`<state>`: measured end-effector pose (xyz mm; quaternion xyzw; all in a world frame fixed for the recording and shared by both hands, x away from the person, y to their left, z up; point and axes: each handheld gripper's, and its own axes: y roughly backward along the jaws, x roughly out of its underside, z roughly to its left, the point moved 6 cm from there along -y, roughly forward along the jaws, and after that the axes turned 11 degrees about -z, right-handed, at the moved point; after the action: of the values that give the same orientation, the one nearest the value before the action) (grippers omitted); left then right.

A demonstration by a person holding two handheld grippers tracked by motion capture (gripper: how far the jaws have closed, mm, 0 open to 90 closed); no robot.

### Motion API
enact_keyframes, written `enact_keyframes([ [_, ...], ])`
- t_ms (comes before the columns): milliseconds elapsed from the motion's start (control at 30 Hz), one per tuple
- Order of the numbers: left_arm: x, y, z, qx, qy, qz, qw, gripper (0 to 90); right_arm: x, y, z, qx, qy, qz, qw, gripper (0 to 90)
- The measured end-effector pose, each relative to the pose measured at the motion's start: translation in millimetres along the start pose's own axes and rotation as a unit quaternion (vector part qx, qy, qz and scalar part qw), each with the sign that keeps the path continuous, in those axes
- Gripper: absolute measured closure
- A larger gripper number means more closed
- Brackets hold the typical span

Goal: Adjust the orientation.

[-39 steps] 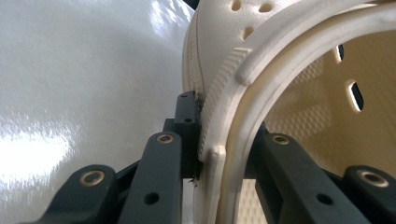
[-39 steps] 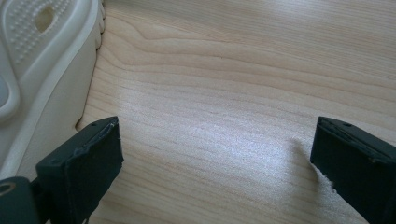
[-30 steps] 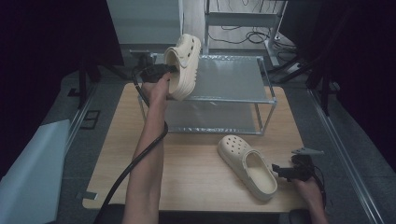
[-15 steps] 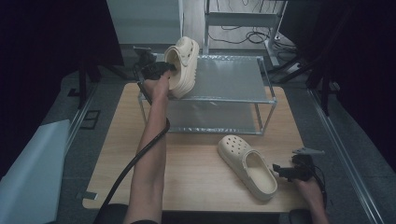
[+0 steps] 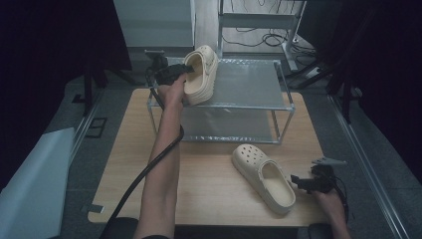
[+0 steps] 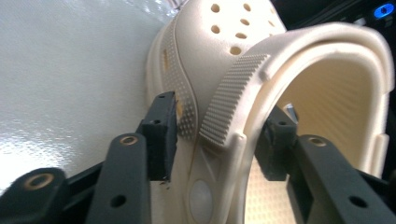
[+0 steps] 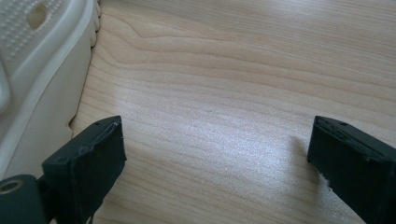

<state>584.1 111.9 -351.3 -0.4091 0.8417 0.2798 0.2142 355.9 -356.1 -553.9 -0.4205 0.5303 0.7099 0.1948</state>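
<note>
From my screen the high view is dim around the edges: everything beyond the wooden table (image 5: 209,164) falls to near black, while the tabletop itself is evenly, softly lit from above. The metal shelf (image 5: 249,84) at the table's far side shows a dull grey sheen and casts only a faint shadow under itself. In the left gripper view that shelf surface is washed pale with speckled glare at the upper left, and the cream clog (image 6: 261,93) is sharp at its ribbed strap but soft nearest the lens. The right gripper view is bright, with a pale sheen on the wood grain; its near jaws are slightly blurred.
</note>
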Motion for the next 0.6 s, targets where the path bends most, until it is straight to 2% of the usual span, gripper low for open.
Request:
enact_keyframes([
  [233,5.7,-3.7,-4.3,0.008,-0.014,0.017,0.9997,41.6,0.3,-0.5,0.7,-0.001,0.003,0.002,1.0,4.2],
  [367,8.3,-5.0,-10.9,0.003,-0.042,0.022,0.9989,36.1,0.6,-0.6,0.5,-0.001,0.002,0.002,1.0,4.5],
  [467,6.8,-2.6,-13.6,0.017,-0.035,0.02,0.9991,35.0,0.3,-0.6,0.7,-0.001,0.003,0.002,1.0,4.5],
  [600,5.5,0.6,-15.2,0.021,-0.043,0.023,0.9986,34.6,0.2,-0.7,1.0,-0.002,0.003,0.001,1.0,4.7],
])
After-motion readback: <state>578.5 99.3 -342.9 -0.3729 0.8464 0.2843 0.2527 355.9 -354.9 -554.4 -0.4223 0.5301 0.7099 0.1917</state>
